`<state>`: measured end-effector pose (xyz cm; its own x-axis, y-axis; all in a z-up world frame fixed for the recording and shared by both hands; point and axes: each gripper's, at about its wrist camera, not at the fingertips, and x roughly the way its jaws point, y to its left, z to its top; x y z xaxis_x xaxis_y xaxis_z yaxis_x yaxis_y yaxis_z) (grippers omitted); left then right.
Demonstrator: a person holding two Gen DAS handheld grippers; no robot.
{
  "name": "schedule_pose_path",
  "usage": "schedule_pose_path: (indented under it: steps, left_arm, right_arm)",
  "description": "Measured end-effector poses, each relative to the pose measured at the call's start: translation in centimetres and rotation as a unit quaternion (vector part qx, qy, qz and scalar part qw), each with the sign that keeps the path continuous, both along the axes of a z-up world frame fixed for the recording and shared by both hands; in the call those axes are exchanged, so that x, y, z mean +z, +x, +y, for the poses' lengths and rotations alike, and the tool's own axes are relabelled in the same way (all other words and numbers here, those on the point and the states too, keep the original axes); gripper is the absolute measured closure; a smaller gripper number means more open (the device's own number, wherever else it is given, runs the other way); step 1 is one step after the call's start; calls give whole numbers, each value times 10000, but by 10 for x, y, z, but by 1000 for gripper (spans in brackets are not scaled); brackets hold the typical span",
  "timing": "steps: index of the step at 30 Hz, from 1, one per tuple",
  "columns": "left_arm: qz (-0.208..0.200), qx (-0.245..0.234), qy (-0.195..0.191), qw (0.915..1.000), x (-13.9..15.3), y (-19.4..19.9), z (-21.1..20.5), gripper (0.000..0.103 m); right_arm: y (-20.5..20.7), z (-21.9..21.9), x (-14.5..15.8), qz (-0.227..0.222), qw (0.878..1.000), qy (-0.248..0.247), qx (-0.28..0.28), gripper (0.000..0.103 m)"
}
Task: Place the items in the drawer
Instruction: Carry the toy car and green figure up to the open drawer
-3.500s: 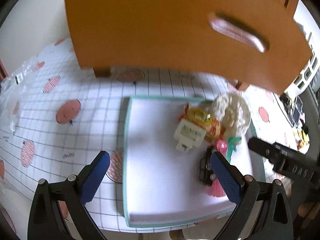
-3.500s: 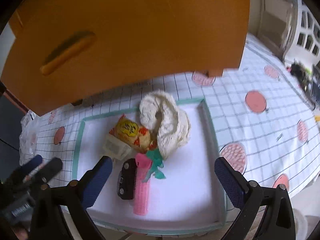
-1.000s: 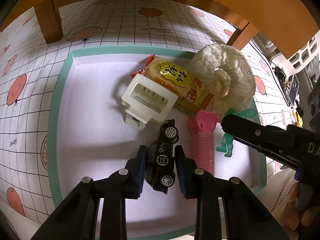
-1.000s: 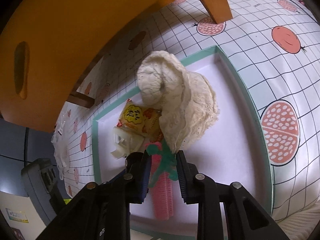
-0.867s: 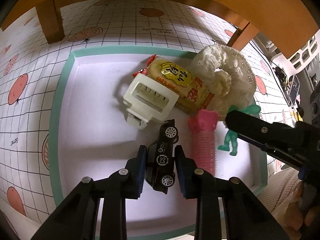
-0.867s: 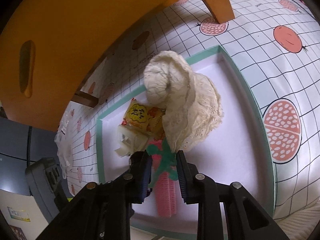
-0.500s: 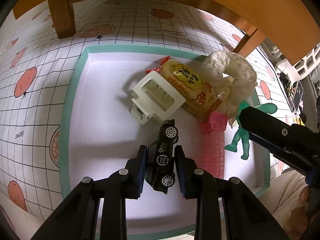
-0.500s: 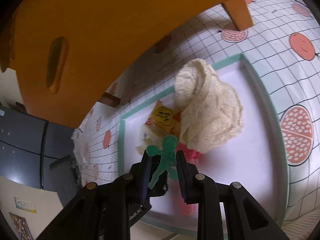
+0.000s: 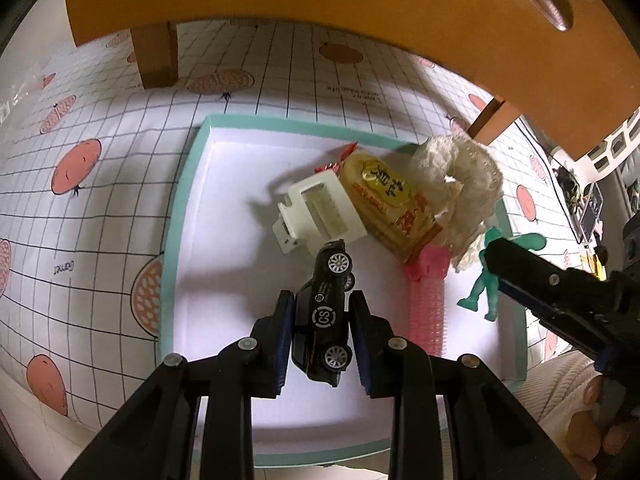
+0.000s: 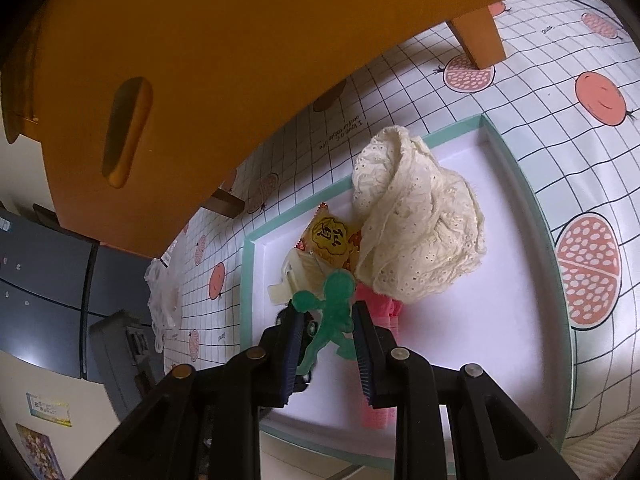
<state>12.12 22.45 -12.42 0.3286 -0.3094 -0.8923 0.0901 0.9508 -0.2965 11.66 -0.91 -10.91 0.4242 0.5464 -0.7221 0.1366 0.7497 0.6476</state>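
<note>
**Both toys lifted off the tray**

Since a second ago you have raised both toys clear of the white tray (image 9: 188,208): the drawer front (image 9: 360,12) with its slot handle now fills more of each view. Your left gripper (image 9: 320,328) is clamped across the middle of the black toy car (image 9: 326,320), which hangs nose-down above the tray. Your right gripper (image 10: 325,328) is pinched on the green figure (image 10: 334,312) at its torso.

The car looks hard, light and smooth, so it may pivot between the pads; keep the hold across its doors. The figure looks thin and rubbery, likely to flex, so stay on the torso, not a limb.

The snack packet (image 9: 384,204), lace cloth (image 9: 460,184), white clip (image 9: 316,216) and pink roller (image 9: 428,308) remain on the tray.
</note>
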Motion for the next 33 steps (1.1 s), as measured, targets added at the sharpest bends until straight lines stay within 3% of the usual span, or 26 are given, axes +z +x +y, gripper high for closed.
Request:
schedule_pose_path:
  steps: [15, 33]
  left_arm:
    - [-434, 96, -179, 9989, 44, 0, 1, 74]
    - [-1372, 86, -705, 9880, 135, -7, 9, 74]
  right_arm:
    - [-10, 8, 29, -154, 9978, -638, 18, 76]
    - [-23, 15, 107, -920, 9901, -1063, 19, 76]
